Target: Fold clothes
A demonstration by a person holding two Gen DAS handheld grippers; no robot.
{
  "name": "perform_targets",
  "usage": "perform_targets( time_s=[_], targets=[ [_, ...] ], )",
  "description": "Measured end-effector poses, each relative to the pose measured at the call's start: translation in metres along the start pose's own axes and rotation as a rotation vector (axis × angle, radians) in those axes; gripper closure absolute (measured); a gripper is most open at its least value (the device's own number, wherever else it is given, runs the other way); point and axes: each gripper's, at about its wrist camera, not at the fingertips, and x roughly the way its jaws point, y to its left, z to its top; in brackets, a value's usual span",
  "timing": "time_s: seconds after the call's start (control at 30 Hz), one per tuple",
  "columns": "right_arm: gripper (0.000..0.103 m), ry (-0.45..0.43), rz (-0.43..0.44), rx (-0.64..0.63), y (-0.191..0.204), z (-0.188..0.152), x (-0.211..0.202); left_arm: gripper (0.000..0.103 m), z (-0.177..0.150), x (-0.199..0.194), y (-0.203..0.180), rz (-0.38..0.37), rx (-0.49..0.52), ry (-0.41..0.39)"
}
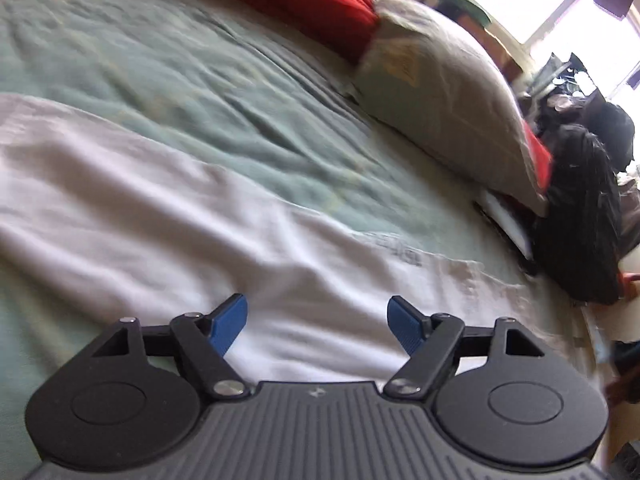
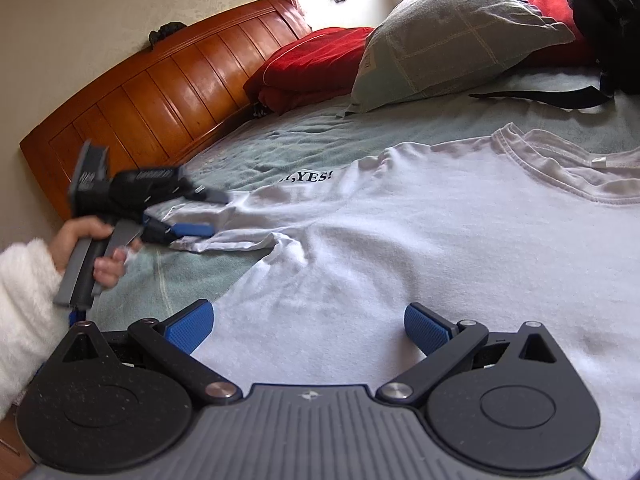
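A: Surface?
B: Bed with a pale green sheet (image 2: 224,148), wrinkled. White T-shirt (image 2: 400,240) spread flat on it, collar toward the pillows, dark lettering near one sleeve.
A: Room?
B: Wooden headboard (image 2: 160,96) against a cream wall. Grey pillow (image 2: 448,40) and red pillow (image 2: 312,64) at the head, black bag (image 1: 580,216) beside them, bright window behind.
A: Grippers?
B: Left gripper (image 1: 316,320) fingers apart, nothing between them, over the shirt's sleeve end. Right gripper (image 2: 308,328) fingers apart too, empty, above the shirt body. Hand (image 2: 92,248) in a fluffy white sleeve holds the left one.
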Motion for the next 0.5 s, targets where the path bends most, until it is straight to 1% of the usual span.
perform_targets(
  time_s=[0.03,0.13,0.17,0.27,0.3,0.37,0.4,0.47,0.5],
  targets=[
    [0.000,0.000,0.000,0.004,-0.001,0.000,0.000,0.028,-0.001,-0.006,0.006,0.045,0.003,-0.013],
    [0.000,-0.003,0.000,0.005,0.000,0.000,-0.001,0.028,0.002,-0.023,0.019,0.067,-0.026,-0.020],
    [0.000,-0.003,-0.002,0.004,0.000,-0.001,-0.001,0.028,0.005,-0.028,0.014,0.068,-0.008,-0.038],
    [0.000,-0.003,-0.006,-0.001,0.001,-0.001,0.000,0.026,0.014,-0.029,-0.017,0.052,0.108,-0.081],
    [0.000,-0.002,-0.007,-0.003,0.001,-0.001,0.000,0.026,0.017,-0.024,-0.027,0.038,0.130,-0.078],
    [0.000,-0.002,-0.008,-0.004,0.001,-0.001,0.000,0.026,0.025,-0.010,-0.043,-0.011,0.137,-0.050],
    [0.000,-0.002,-0.008,-0.005,0.001,-0.001,0.000,0.026,0.028,-0.003,-0.049,-0.047,0.127,-0.032],
    [0.000,-0.001,-0.007,-0.005,0.001,-0.001,0.001,0.026,0.032,0.011,-0.057,-0.137,0.078,0.016],
    [0.000,-0.001,-0.006,-0.005,0.001,-0.001,0.000,0.026,0.032,0.018,-0.060,-0.164,0.057,0.042]
  ],
)
